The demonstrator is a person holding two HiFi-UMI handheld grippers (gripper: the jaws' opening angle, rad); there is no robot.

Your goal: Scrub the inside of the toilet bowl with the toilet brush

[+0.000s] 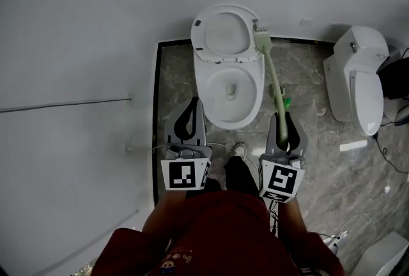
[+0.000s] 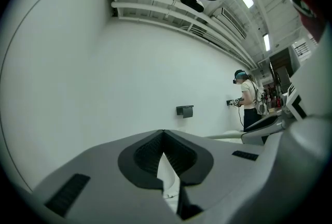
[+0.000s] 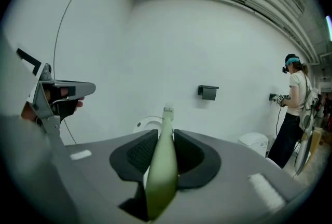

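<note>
We stand facing the white ceramic toilet bowl (image 1: 206, 91) at our twelve o'clock. Its oval white lid (image 1: 223, 32) is tipped up toward the wall, so the inside lies open to us. Our right gripper (image 3: 165, 137) is clamped on the pale green plastic toilet brush (image 1: 274, 80). The jaws close on the thick near end of the handle, which leaves the whole shaft free for reach. The shaft runs away from us past the bowl's three o'clock edge. The bristle head (image 1: 261, 37) hangs beside the raised lid, at about one o'clock from the bowl and outside it. We judge the scrubbing not yet begun: the head must swing toward eleven o'clock and dip below the rim. Our left gripper (image 1: 189, 120) hovers at the bowl's seven o'clock with its jaws pressed together on nothing, held aside as a spare. A second white toilet (image 1: 358, 76) stands well apart at three o'clock.
</note>
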